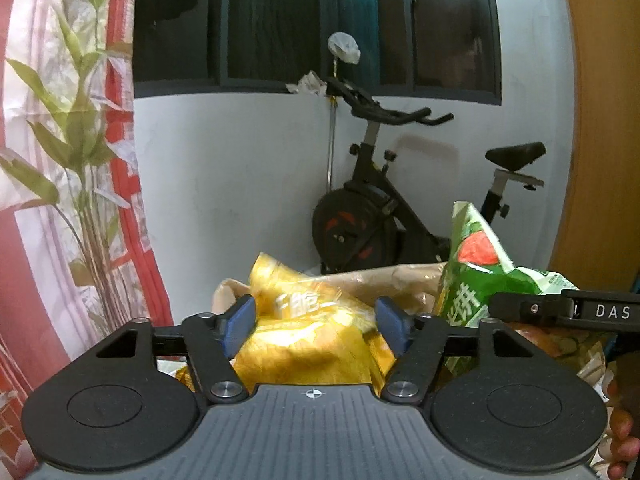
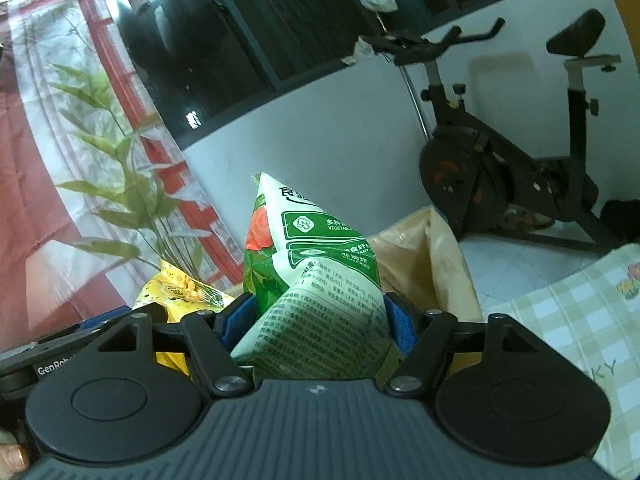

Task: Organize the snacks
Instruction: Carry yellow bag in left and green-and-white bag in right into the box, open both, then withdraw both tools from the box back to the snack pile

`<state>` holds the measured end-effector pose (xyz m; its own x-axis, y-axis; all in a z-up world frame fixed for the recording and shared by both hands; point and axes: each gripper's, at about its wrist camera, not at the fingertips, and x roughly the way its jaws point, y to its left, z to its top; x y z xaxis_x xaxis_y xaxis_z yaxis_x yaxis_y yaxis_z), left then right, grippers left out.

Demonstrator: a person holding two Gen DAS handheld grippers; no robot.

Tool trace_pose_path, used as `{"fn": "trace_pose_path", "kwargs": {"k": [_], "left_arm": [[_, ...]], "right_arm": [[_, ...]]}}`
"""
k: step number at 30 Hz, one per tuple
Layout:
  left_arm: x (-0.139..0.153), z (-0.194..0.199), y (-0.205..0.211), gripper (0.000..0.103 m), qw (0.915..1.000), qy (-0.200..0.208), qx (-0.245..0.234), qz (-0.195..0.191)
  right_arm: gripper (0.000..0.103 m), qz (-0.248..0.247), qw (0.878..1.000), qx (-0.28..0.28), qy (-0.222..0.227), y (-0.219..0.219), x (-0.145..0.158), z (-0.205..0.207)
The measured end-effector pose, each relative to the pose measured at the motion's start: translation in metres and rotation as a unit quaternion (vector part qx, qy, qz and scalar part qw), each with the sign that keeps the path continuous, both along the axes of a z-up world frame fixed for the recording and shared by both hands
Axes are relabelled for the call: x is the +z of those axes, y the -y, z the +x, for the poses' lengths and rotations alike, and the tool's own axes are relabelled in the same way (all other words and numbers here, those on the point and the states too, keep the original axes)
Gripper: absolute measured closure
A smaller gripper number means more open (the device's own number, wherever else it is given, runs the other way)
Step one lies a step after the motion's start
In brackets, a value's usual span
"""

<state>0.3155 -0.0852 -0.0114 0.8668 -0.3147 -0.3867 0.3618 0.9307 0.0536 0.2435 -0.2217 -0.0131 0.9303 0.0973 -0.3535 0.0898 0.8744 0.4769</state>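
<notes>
A yellow snack bag point(image 1: 304, 340) fills the space between the blue pads of my left gripper point(image 1: 316, 320), and both pads touch its sides. The same bag shows in the right wrist view as a yellow corner point(image 2: 180, 292) at the left. A green and white snack bag point(image 2: 316, 280) stands upright in my right gripper point(image 2: 316, 320), with the pads pressed on its lower part. In the left wrist view the green bag point(image 1: 476, 264) rises at the right. Both bags hang just in front of an open tan bag point(image 1: 400, 284).
The tan bag's mouth point(image 2: 440, 248) opens behind the grippers. A black exercise bike point(image 1: 380, 208) stands by the white wall under a dark window. A red and white bamboo-print cloth point(image 1: 60, 160) hangs at the left. A green checked cloth point(image 2: 560, 320) lies at the right.
</notes>
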Motion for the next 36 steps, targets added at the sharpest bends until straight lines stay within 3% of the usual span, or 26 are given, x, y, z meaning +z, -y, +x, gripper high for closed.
{"fn": "trace_pose_path", "kwargs": {"k": [4,9,19,25,28,36], "left_arm": [[-0.002,0.003,0.001,0.026,1.0,-0.006,-0.005,0.006],[-0.003,0.003,0.0,0.026,0.9999,-0.009,-0.001,0.006],[0.009,-0.013,-0.014,0.025,0.9998,-0.018,0.002,-0.013],[0.015,-0.036,-0.042,0.025,0.9996,-0.017,0.008,-0.02],[0.014,-0.052,-0.061,0.019,0.9994,-0.018,0.017,-0.023],[-0.005,-0.09,-0.107,0.019,0.9974,-0.046,0.047,-0.031]], "right_arm": [[0.028,-0.011,1.0,-0.003,-0.01,-0.001,-0.004,0.0],[0.023,-0.018,1.0,0.0,-0.009,-0.003,-0.003,0.0],[0.023,-0.033,0.999,-0.001,-0.006,-0.009,0.007,-0.009],[0.023,-0.07,0.998,0.01,0.0,-0.016,0.016,-0.032],[0.023,-0.094,0.995,0.021,0.004,-0.021,0.019,-0.046],[0.023,-0.123,0.991,0.043,0.011,-0.032,0.011,-0.081]]}}
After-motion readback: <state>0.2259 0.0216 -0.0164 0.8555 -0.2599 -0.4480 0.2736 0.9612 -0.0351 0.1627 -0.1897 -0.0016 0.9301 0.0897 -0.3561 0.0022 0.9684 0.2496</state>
